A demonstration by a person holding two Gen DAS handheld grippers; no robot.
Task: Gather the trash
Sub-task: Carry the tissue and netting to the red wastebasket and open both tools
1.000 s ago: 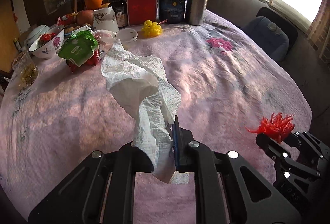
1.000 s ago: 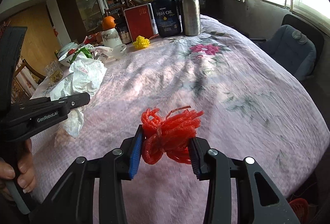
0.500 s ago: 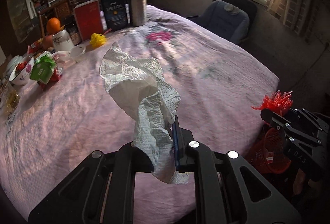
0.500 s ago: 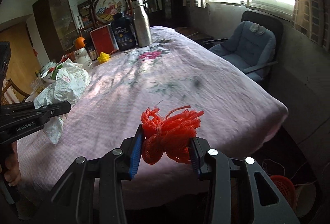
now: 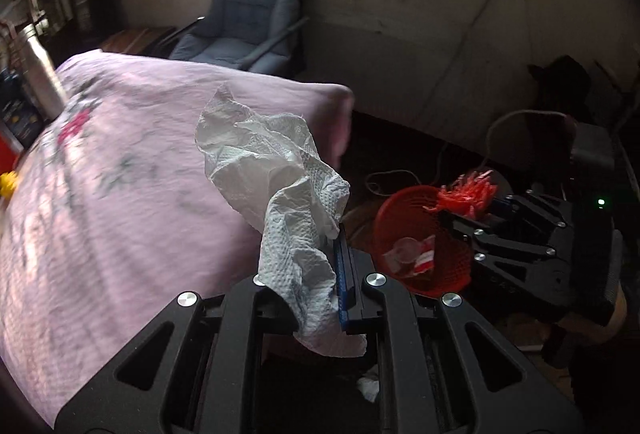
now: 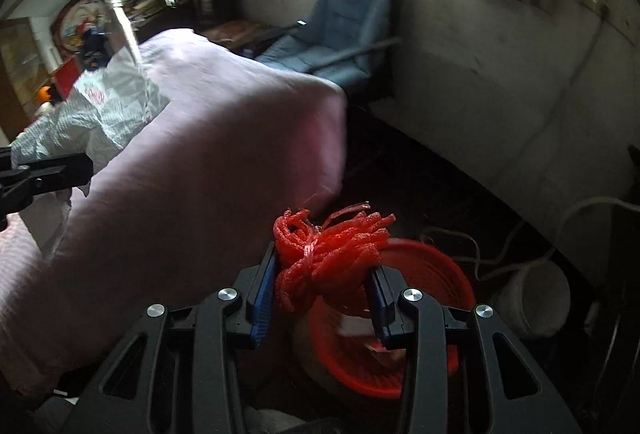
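My left gripper (image 5: 308, 286) is shut on a crumpled white paper towel (image 5: 276, 178) and holds it in the air past the corner of the pink-clothed table (image 5: 120, 170). My right gripper (image 6: 324, 286) is shut on a bundle of red plastic netting (image 6: 328, 254) and holds it above a red mesh trash basket (image 6: 424, 282) on the floor. In the left wrist view the basket (image 5: 432, 266) holds some wrappers, and the right gripper (image 5: 464, 210) with the netting (image 5: 468, 192) is over its far rim. The towel (image 6: 92, 110) shows at the left in the right wrist view.
A blue-grey armchair (image 5: 248, 22) stands by the window wall. A steel bottle (image 5: 40, 74) and a yellow scrap (image 5: 8, 184) sit on the table. Cables (image 5: 400, 178) and dark boxes (image 5: 588, 154) lie on the floor beyond the basket. A white pot (image 6: 536, 298) stands right of the basket.
Both grippers have swung right, off the table toward the floor. The red basket has come into full view, and the netting now hangs over it. Both loads stay gripped.
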